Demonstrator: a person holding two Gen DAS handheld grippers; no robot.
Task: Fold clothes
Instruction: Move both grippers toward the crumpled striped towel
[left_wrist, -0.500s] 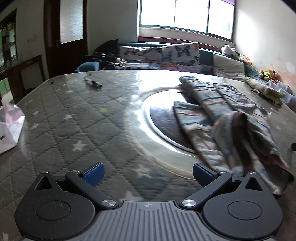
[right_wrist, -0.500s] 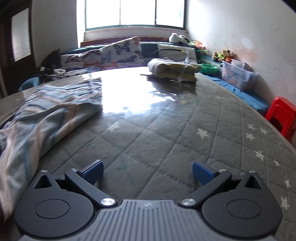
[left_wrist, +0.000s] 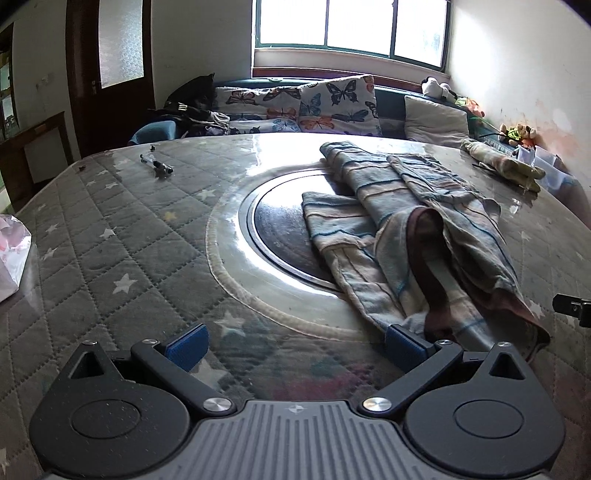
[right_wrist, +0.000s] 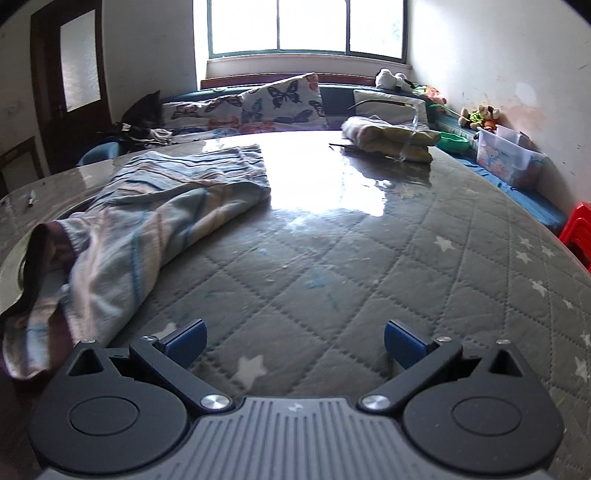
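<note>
Now nearer the garment (left_wrist: 406, 236), left gripper (left_wrist: 295, 341) open by its near hem, right gripper (right_wrist: 295, 339) open over bare table (right_wrist: 332, 258)

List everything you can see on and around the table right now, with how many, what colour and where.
Table: one, grey quilted star cover under a clear sheet, round dark inset at centre.
Striped garment: one, pale blue and beige stripes, dark brown waistband, crumpled over the inset's right part.
Folded cloth: one, yellowish, far right edge of the table.
Pen: one, dark, far left of the table.
Butterfly cushions: white with coloured butterflies, bench under the window.
Plastic box: one, clear, bench at right.
Stool: one, red, right of the table.
Left gripper: jaws open, empty, near the waistband.
Right gripper: jaws open, empty, over bare table.
</note>
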